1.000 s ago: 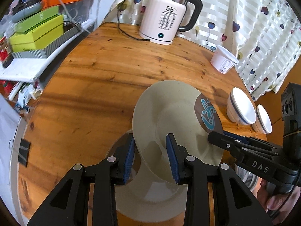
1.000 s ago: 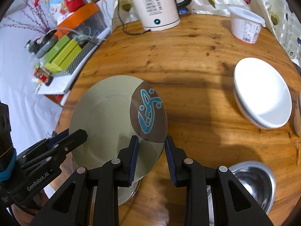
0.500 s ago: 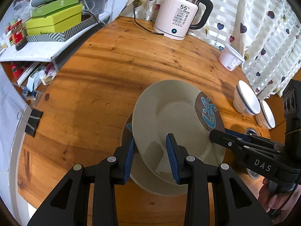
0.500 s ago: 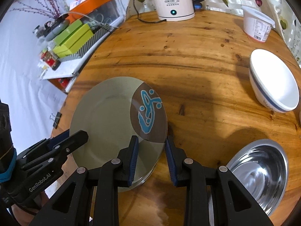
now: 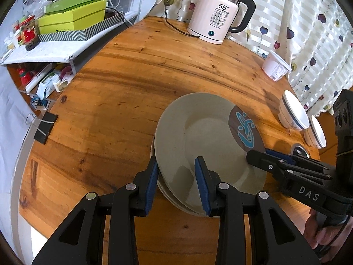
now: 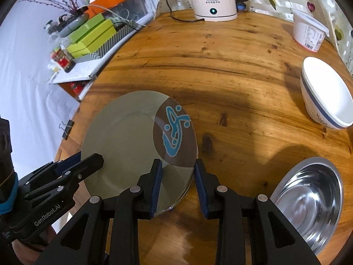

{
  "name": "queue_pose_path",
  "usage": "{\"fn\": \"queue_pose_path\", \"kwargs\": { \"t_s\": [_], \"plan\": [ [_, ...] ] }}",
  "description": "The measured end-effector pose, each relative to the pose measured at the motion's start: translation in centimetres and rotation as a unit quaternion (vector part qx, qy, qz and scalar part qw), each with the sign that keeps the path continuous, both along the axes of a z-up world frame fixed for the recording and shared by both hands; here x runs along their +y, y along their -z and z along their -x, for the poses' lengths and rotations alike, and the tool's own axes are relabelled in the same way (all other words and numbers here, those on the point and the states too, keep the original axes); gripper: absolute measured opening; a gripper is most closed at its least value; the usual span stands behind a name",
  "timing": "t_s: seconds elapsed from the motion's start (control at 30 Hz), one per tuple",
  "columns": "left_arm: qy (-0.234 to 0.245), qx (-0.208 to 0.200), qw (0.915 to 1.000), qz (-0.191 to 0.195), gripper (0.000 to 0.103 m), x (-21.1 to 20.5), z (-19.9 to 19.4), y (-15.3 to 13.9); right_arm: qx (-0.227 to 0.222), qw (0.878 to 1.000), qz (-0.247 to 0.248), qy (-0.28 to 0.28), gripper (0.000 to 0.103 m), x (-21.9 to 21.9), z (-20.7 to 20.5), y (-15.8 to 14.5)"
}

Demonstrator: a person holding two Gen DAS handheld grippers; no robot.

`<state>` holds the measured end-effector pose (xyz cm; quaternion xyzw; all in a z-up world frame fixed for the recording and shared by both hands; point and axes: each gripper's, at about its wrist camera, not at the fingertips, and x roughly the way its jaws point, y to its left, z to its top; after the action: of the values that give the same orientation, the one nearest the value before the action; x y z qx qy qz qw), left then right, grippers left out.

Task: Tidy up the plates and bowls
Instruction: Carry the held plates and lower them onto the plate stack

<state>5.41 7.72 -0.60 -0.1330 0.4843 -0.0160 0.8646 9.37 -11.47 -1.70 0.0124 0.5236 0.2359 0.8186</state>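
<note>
A beige plate with a brown patch and blue fish design [image 5: 205, 132] [image 6: 132, 141] sits on top of another plate [image 5: 176, 201] on the round wooden table [image 5: 132, 84]. My left gripper [image 5: 176, 172] straddles its near rim, jaws apart on either side of the edge. My right gripper [image 6: 177, 172] straddles the opposite rim by the fish design, jaws also apart. Each gripper shows in the other's view: the right gripper [image 5: 264, 156] and the left gripper [image 6: 88, 161]. Two white bowls with a blue band [image 5: 293, 114] [image 5: 315, 132] and a steel bowl [image 6: 308, 196] stand to the right.
A white electric kettle [image 5: 218, 15] with its cord stands at the table's far edge. A white tub [image 5: 275, 66] is at the far right by the curtain. A shelf with green boxes [image 5: 72, 19] is left. A binder clip [image 5: 44, 125] grips the table's left edge.
The fish plate has come down onto the lower plate and now rests nearly flat. Both grippers' jaws have widened a little around its rim.
</note>
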Motion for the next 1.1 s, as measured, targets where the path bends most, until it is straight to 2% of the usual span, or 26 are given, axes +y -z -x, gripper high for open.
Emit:
{"fn": "queue_pose_path", "kwargs": {
  "t_s": [0.57, 1.1],
  "plan": [
    [-0.003, -0.009, 0.9999, -0.013, 0.035, 0.0, 0.6, 0.4, -0.027, 0.999, 0.016, -0.018, 0.032, 0.7, 0.7, 0.0],
    [-0.012, -0.021, 0.9997, 0.005, 0.035, 1.0, 0.9, 0.2, -0.023, 1.000, 0.006, -0.013, 0.033, 0.1, 0.8, 0.1]
  ]
}}
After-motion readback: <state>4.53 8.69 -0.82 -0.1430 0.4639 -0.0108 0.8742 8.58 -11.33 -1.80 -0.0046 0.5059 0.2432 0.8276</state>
